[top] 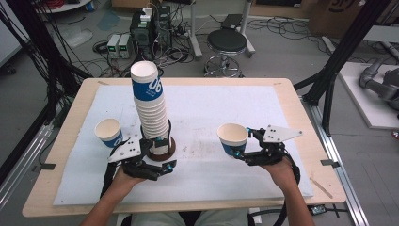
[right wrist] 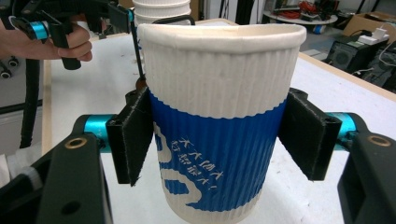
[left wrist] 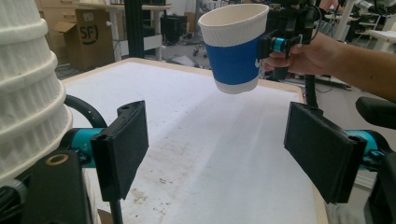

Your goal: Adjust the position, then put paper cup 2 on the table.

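1. The right gripper (top: 241, 149) pinched a cup (top: 232, 138) off the table, likely bound for the stack (top: 151, 104).
2. The left gripper (top: 162, 153), jaws spread, waited at the stack's base, seemingly to steady it.

A white and blue ribbed paper cup (right wrist: 219, 121) stood upright between the right gripper (right wrist: 219, 140)'s two black jaws, which pressed against its sides, clear of the white desk (right wrist: 327, 93). Behind it rose a stack of cups (right wrist: 161, 8). At the upper left, a hand (right wrist: 70, 44) held the left gripper (right wrist: 70, 18).
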Motion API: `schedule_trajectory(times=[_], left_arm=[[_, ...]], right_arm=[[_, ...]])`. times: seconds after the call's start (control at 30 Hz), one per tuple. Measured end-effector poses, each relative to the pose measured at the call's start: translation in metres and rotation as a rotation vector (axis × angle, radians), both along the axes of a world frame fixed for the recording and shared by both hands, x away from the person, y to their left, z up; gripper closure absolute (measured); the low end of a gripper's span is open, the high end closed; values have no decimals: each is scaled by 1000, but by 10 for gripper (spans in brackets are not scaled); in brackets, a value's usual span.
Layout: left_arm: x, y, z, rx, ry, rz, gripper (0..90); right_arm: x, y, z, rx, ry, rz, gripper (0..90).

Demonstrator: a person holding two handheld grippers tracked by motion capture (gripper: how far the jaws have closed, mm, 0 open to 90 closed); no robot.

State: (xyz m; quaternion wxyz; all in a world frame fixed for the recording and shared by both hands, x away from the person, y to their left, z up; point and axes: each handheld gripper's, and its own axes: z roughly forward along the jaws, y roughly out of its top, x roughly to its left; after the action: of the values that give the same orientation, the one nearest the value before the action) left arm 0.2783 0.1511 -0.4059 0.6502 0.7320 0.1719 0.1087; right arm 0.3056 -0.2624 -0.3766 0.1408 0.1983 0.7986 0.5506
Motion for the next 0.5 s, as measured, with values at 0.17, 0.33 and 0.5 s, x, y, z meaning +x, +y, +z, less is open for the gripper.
schedule_trajectory(times=[0.17, 0.33, 0.5], left_arm=[[1, -2, -1, 2, 3, -6, 218], [1, -4, 0, 0, 3, -22, 218], [1, -4, 0, -4, 4, -24, 218]], right_arm=[[-1, -4, -1, 14, -3, -15, 311], [-1, -7, -2, 33, -5, -27, 311], [-1, -8, -2, 37, -4, -35, 309]])
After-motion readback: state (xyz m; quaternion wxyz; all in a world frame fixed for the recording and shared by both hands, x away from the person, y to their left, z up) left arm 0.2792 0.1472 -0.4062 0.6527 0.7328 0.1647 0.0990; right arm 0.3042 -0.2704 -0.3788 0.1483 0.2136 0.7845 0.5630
